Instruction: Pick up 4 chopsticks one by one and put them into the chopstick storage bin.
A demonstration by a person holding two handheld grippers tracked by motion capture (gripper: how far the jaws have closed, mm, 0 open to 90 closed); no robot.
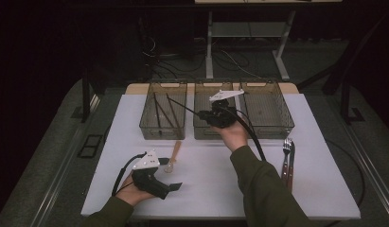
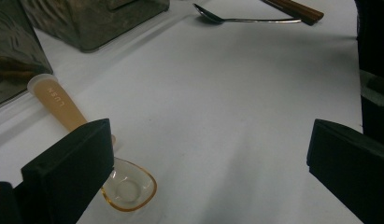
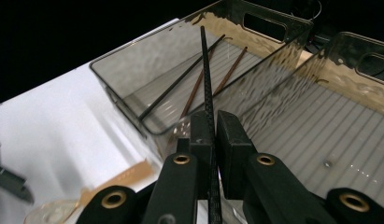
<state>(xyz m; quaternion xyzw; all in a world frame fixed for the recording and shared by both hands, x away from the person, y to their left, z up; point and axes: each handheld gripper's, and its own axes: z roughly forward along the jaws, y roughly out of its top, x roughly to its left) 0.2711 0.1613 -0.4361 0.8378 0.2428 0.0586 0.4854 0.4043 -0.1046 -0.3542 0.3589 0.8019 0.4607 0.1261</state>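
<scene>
Nearest, the left gripper point(image 1: 175, 187) rests low on the white counter point(image 1: 206, 189), fingers point(image 2: 68, 172) wide apart and empty, just beside the amber plastic spoon with a clear bowl point(image 1: 173, 158).

Beyond it, the right gripper point(image 1: 201, 113) has its fingers point(image 3: 201, 140) clamped together on a thin black chopstick point(image 3: 206, 70), whose free end reaches left over the far-left smoked transparent bin point(image 1: 163, 111), where other sticks already lie.

A metal fork with a wooden handle point(image 1: 287, 156) lies at the right of the counter.

Judged step: carrying the chopstick to that bin. Next it needs lowering over the bin, then release.
</scene>
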